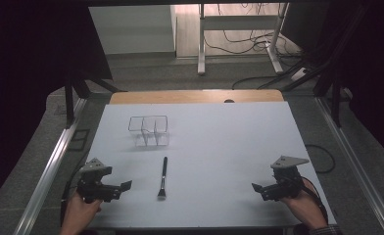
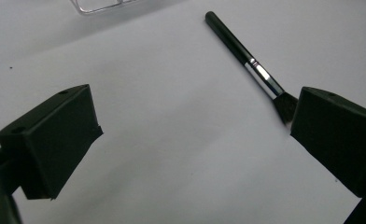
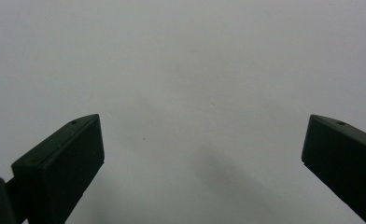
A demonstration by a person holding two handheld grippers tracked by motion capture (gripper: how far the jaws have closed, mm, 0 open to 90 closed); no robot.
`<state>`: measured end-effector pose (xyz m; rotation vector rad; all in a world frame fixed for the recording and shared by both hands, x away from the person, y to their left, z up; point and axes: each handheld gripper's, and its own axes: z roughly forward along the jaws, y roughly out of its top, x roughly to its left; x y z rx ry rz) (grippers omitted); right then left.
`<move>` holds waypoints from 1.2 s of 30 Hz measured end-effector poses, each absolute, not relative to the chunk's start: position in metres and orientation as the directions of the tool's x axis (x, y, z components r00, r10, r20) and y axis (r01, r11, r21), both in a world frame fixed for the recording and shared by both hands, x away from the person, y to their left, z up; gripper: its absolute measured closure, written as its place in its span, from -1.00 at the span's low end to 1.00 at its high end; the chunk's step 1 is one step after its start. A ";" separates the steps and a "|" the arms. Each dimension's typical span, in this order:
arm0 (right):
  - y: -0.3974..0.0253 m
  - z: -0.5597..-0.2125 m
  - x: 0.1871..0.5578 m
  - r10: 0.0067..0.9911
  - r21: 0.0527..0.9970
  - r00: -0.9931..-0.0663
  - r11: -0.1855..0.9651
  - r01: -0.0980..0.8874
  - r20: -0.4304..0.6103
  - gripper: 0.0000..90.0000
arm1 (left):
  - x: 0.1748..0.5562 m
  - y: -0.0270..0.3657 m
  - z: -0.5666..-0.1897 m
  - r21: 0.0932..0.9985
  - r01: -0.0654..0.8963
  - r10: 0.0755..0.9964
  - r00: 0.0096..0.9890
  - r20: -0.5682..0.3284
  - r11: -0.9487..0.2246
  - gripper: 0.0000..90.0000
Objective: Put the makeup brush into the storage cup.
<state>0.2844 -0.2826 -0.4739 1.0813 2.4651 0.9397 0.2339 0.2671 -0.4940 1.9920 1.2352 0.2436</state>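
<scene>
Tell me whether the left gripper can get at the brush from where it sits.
Probably yes. The left gripper stands open beside the brush, with bare white table between them and nothing in the way.

1. The makeup brush (image 1: 163, 177) is slim, with a black handle, a silver ferrule and dark bristles.
2. It lies flat on the white worktop (image 1: 229, 142), handle tip pointing to 12 o'clock and bristles to 6 o'clock.
3. A clear plastic organiser (image 1: 149, 130) stands upright at the brush's 11 o'clock, divided into compartments, apart from the brush.
</scene>
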 end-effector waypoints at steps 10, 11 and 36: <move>-0.281 -0.474 0.284 0.734 0.661 -0.680 0.512 0.549 -0.003 -1.00 | 0.239 0.259 -0.494 0.632 0.715 0.835 0.516 -0.188 -0.299 -0.97; -0.281 -0.474 0.284 0.733 0.660 -0.680 0.513 0.549 -0.004 -1.00 | 0.239 0.259 -0.494 0.631 0.716 0.835 0.517 -0.189 -0.301 -0.97; -0.281 -0.476 0.287 0.745 0.646 -0.667 0.511 0.568 -0.003 -1.00 | 0.263 0.249 -0.483 0.566 0.739 0.805 0.556 -0.206 -0.366 -0.99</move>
